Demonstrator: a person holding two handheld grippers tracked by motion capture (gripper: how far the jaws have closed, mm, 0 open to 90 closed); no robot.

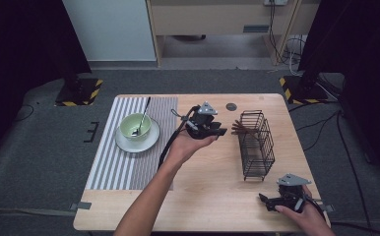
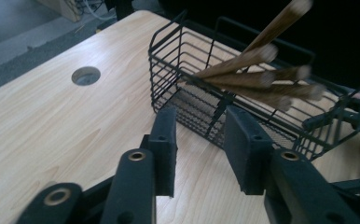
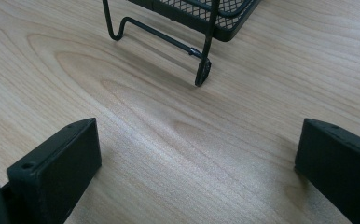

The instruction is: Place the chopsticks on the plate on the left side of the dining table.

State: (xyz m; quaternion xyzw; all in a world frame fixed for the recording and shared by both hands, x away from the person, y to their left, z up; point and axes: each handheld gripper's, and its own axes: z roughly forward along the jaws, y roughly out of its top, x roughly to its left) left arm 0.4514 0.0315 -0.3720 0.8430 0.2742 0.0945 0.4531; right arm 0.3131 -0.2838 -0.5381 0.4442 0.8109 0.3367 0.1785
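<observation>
Currently left gripper faces wire basket, jaws partly closed, empty. Wooden sticks, perhaps 5, lean out. Right gripper gapes wide, empty.

Chopstick tips: blurred beyond the left gripper, one cut off by the top edge.
Wire basket: ahead of the right gripper, cut off above its foot.
</observation>
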